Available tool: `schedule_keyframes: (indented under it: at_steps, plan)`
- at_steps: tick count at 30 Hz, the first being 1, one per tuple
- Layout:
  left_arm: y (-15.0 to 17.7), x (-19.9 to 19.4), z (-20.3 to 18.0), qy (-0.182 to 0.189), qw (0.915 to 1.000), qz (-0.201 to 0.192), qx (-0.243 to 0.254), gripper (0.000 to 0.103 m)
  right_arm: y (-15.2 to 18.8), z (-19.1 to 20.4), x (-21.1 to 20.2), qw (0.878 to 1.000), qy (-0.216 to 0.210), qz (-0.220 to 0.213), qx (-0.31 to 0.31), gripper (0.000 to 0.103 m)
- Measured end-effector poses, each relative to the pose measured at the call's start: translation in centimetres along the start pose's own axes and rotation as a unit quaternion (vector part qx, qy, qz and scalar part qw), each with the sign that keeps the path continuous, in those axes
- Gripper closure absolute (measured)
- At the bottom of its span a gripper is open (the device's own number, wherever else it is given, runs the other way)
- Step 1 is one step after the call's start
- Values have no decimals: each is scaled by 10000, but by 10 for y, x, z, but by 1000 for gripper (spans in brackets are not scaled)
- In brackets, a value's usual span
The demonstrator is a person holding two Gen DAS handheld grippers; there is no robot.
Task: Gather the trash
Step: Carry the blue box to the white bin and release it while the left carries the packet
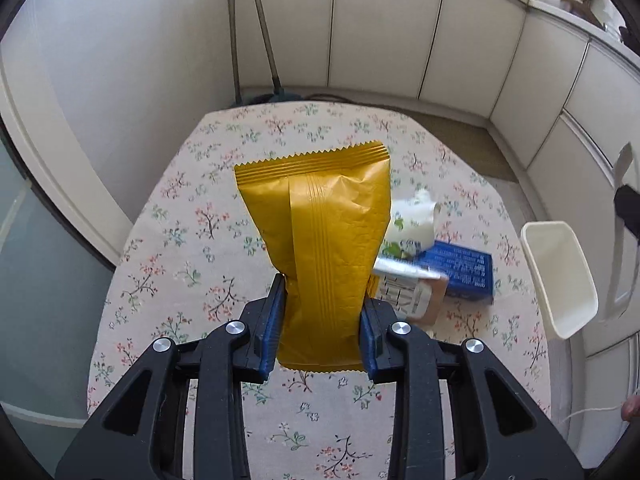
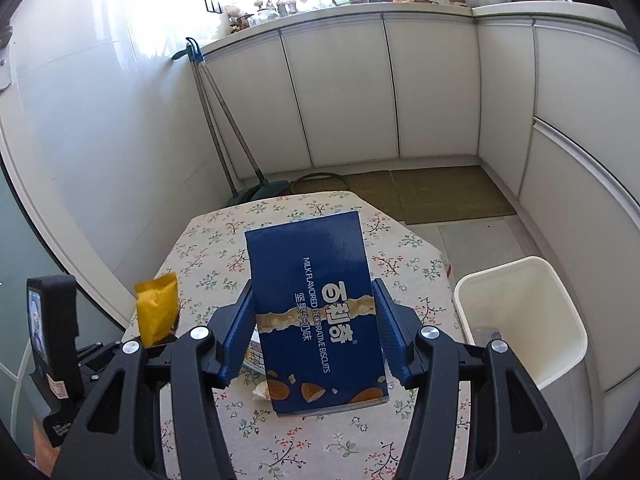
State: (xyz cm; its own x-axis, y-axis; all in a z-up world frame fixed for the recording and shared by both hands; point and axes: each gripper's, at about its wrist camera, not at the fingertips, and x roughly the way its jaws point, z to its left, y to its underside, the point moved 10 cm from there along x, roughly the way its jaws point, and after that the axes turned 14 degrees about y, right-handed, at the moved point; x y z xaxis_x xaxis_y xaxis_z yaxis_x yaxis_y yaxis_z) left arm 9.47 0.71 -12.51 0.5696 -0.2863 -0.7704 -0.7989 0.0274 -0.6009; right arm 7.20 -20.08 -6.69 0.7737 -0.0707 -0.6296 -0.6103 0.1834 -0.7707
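Note:
My left gripper (image 1: 322, 320) is shut on a yellow snack wrapper (image 1: 320, 224) and holds it upright above the floral table (image 1: 180, 208). The wrapper also shows in the right wrist view (image 2: 157, 306) at the left. My right gripper (image 2: 314, 328) is shut on a blue biscuit box (image 2: 316, 304) and holds it above the table. The box also shows in the left wrist view (image 1: 460, 270), blurred. A white and green wrapper (image 1: 414, 220) and a white and brown packet (image 1: 412, 292) lie on the table behind the yellow wrapper.
A white bin (image 2: 524, 316) stands on the floor off the table's right edge; it also shows in the left wrist view (image 1: 560, 276). White cabinets (image 2: 340, 92) line the back and right. Broom handles (image 2: 218, 120) lean in the far left corner.

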Motion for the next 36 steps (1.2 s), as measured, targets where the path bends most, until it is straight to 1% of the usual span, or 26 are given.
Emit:
schedule_keyframes:
  at_steps: [5, 9, 13, 19, 26, 32, 36]
  plan:
    - [-29, -20, -11, 222, 9981, -562, -155, 72, -2, 0, 1, 9999, 103, -79, 44, 48]
    - [-46, -31, -28, 491, 9951, -849, -159, 72, -4, -4, 1, 9994, 272, -216, 48, 48]
    - [-56, -36, -45, 576, 9924, -1085, -25, 72, -10, -14, 1, 9983, 464, -341, 76, 48]
    - [-61, -31, -67, 776, 9904, -1146, 30, 72, -18, -41, 3, 9958, 769, -443, 231, 48]
    - [-64, -20, -92, 985, 9879, -1187, 130, 72, -29, -90, 7, 9894, 1250, -525, 517, 48]
    - [-61, -6, -113, 1065, 9878, -1117, 223, 72, -37, -144, 21, 9792, 1760, -495, 874, 48]
    - [-60, 3, -124, 1088, 9877, -1093, 274, 72, -39, -181, 30, 9663, 2310, -519, 1009, 48]
